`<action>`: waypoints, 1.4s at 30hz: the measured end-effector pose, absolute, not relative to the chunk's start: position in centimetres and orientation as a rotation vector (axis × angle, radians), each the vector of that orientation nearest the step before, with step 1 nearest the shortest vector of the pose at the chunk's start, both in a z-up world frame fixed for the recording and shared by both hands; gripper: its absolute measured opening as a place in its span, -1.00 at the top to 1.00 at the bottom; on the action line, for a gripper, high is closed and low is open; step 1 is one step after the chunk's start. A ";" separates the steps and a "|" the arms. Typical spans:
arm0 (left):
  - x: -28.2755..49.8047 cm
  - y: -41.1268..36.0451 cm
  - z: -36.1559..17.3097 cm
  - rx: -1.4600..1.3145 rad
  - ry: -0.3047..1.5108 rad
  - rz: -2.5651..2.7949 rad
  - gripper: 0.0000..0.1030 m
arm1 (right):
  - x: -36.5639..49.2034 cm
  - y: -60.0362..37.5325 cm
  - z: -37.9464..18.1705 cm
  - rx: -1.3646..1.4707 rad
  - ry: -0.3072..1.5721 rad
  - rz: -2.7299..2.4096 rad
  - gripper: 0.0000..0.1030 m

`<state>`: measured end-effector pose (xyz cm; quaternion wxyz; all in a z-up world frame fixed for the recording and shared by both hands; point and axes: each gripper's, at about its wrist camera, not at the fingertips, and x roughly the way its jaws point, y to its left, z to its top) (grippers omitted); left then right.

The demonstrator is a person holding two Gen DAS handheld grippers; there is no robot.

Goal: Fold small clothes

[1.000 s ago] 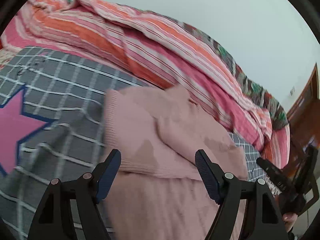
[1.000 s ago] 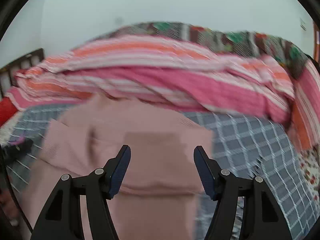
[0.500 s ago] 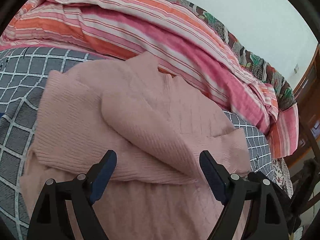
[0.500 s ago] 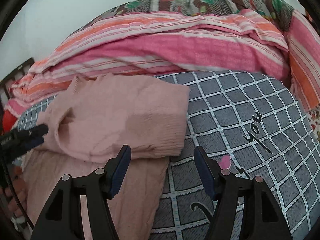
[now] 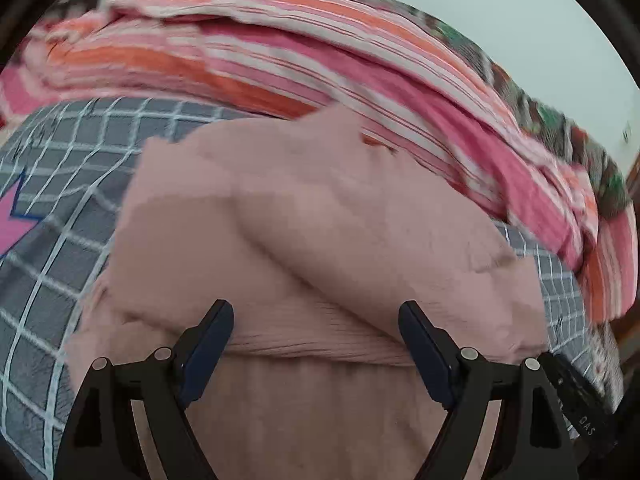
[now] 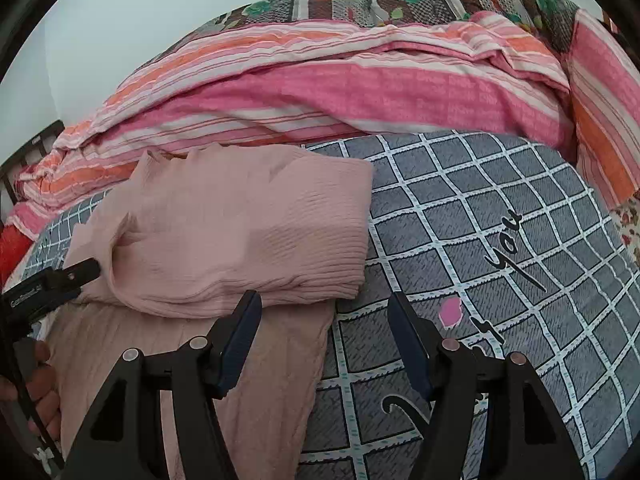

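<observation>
A pink knitted sweater (image 5: 304, 232) lies on the grey checked bed cover (image 5: 52, 240), its upper part folded down over its lower part. My left gripper (image 5: 316, 344) is open and empty, hovering just above the fold's ribbed edge. In the right wrist view the same sweater (image 6: 240, 232) lies at centre left. My right gripper (image 6: 324, 332) is open and empty, above the sweater's right edge where it meets the cover (image 6: 500, 248). The left gripper (image 6: 48, 284) shows at the far left of that view, held by a hand.
A striped pink and orange quilt (image 5: 320, 68) is heaped behind the sweater, also in the right wrist view (image 6: 360, 92). A patterned blanket (image 6: 400, 0) lies behind it against a pale wall. The cover has a pink star (image 5: 16, 228) at left.
Both grippers stayed open. The left view has swung left and blurred. The right gripper has come closer to the sweater's right edge. The sweater lies as before.
</observation>
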<state>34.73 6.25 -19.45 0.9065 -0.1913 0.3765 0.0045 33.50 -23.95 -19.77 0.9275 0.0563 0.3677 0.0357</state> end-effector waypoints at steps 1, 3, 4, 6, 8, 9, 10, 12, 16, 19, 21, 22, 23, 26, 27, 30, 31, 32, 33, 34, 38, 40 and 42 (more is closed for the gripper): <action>34.5 7.1 -19.5 -0.433 0.772 -0.001 -0.60 | 33.5 -24.0 -19.8 0.121 0.753 0.072 -0.25; 34.1 8.4 -19.5 -0.482 0.756 -0.003 -0.60 | 33.5 -24.2 -19.8 0.132 0.753 0.073 -0.25; 33.9 8.9 -19.4 -0.505 0.745 -0.026 -0.60 | 33.5 -24.2 -19.8 0.135 0.754 0.074 -0.25; 34.1 9.0 -19.3 -0.512 0.747 -0.066 -0.60 | 33.6 -24.2 -19.9 0.138 0.756 0.072 -0.25; 34.7 7.8 -18.8 -0.484 0.747 -0.098 -0.63 | 33.7 -24.1 -19.9 0.138 0.759 0.070 -0.25; 35.1 6.9 -18.4 -0.455 0.739 -0.103 -0.63 | 33.7 -24.0 -19.9 0.135 0.760 0.070 -0.25; 35.3 5.9 -18.3 -0.432 0.733 -0.097 -0.63 | 33.8 -23.9 -19.9 0.131 0.761 0.070 -0.25; 35.9 4.0 -18.1 -0.392 0.732 -0.096 -0.73 | 33.8 -23.7 -20.0 0.122 0.763 0.069 -0.25; 37.0 1.5 -19.5 -0.272 0.826 -0.051 -0.76 | 33.8 -23.8 -20.0 0.121 0.763 0.068 -0.25; 37.1 2.4 -19.8 -0.310 0.842 -0.041 -0.75 | 33.8 -23.8 -20.0 0.122 0.768 0.067 -0.25; 36.4 3.6 -19.6 -0.349 0.817 -0.013 -0.75 | 33.8 -23.9 -20.0 0.125 0.766 0.066 -0.25; 35.9 4.5 -19.4 -0.369 0.802 0.024 -0.75 | 33.8 -24.0 -20.0 0.128 0.765 0.066 -0.25; 35.7 5.1 -19.4 -0.384 0.795 0.036 -0.75 | 33.8 -24.0 -20.0 0.132 0.764 0.067 -0.25; 34.6 7.7 -19.4 -0.467 0.765 0.020 -0.72 | 33.8 -24.2 -20.0 0.137 0.766 0.067 -0.25; 34.3 8.6 -19.4 -0.498 0.758 0.005 -0.72 | 33.8 -24.2 -20.0 0.138 0.766 0.068 -0.25; 34.1 11.3 -19.8 -0.605 0.742 -0.066 -0.57 | 33.7 -24.1 -20.0 0.139 0.764 0.069 -0.25; 34.0 12.0 -19.9 -0.642 0.738 -0.085 -0.52 | 33.8 -24.1 -20.0 0.140 0.765 0.070 -0.25; 34.0 12.5 -20.1 -0.665 0.736 -0.098 -0.44 | 33.8 -24.1 -20.0 0.140 0.766 0.070 -0.25; 33.9 13.0 -20.2 -0.684 0.734 -0.110 -0.35 | 33.7 -24.1 -20.0 0.142 0.766 0.070 -0.25; 33.9 13.5 -20.4 -0.700 0.730 -0.116 -0.31 | 33.7 -24.1 -20.0 0.143 0.768 0.069 -0.25; 34.2 13.8 -20.8 -0.701 0.726 -0.121 -0.14 | 33.8 -24.1 -20.0 0.145 0.773 0.068 -0.25; 34.7 13.3 -20.9 -0.673 0.736 -0.112 -0.07 | 33.8 -24.0 -20.1 0.146 0.774 0.068 -0.25; 35.3 12.9 -21.0 -0.634 0.751 -0.101 0.12 | 33.9 -24.0 -20.1 0.148 0.775 0.068 -0.25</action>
